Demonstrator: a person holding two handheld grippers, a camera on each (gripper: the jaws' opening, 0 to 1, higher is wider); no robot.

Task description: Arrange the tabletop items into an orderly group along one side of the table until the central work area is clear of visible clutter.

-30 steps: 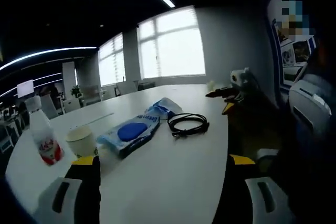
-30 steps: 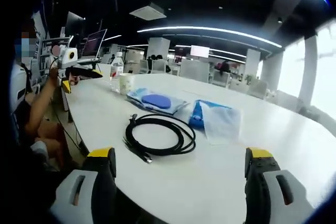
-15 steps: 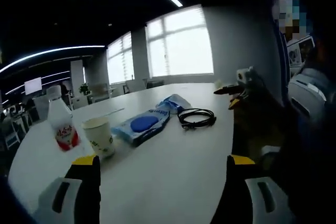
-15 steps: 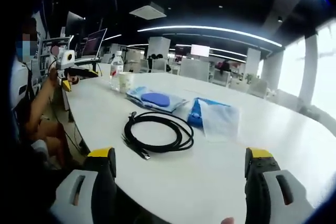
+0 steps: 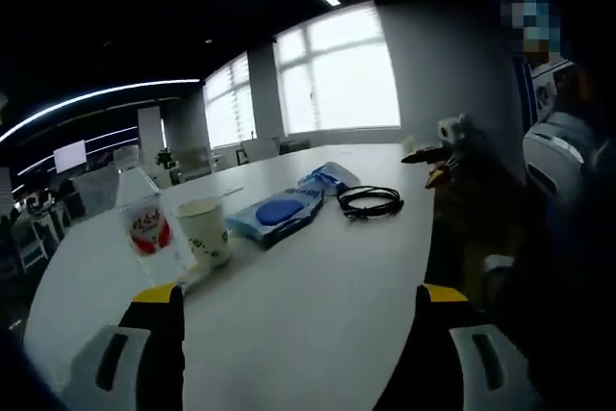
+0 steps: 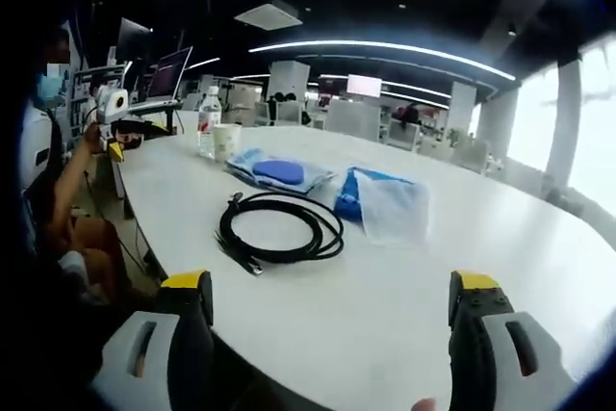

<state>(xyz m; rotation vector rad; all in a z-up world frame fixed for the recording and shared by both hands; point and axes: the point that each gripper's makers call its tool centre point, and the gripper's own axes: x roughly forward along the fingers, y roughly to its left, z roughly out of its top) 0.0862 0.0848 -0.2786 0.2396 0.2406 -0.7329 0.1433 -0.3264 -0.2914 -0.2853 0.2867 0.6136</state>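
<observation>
On the white table (image 5: 318,305) a clear bottle with a red label (image 5: 144,233) stands close ahead of my left jaw, with a paper cup (image 5: 204,231) beside it. Farther off lie a blue packet (image 5: 277,216), a blue-and-white bag (image 5: 327,178) and a coiled black cable (image 5: 371,202). My left gripper (image 5: 294,339) is open and holds nothing. My right gripper (image 6: 327,334) is open too, with the cable (image 6: 279,228) just ahead, the bag (image 6: 385,204) to its right, and the packet (image 6: 279,170), cup (image 6: 226,141) and bottle (image 6: 208,122) beyond.
The table edge (image 6: 144,238) curves past on the left, where a person's arm (image 6: 63,199) holds the other gripper (image 6: 130,125). The right gripper (image 5: 433,153) shows over the table's right edge. Office desks, chairs and windows stand behind.
The left gripper view has swung and come nearer the bottle and cup, which now sit larger and further right. The right gripper view has barely shifted. Nothing on the table has moved.
</observation>
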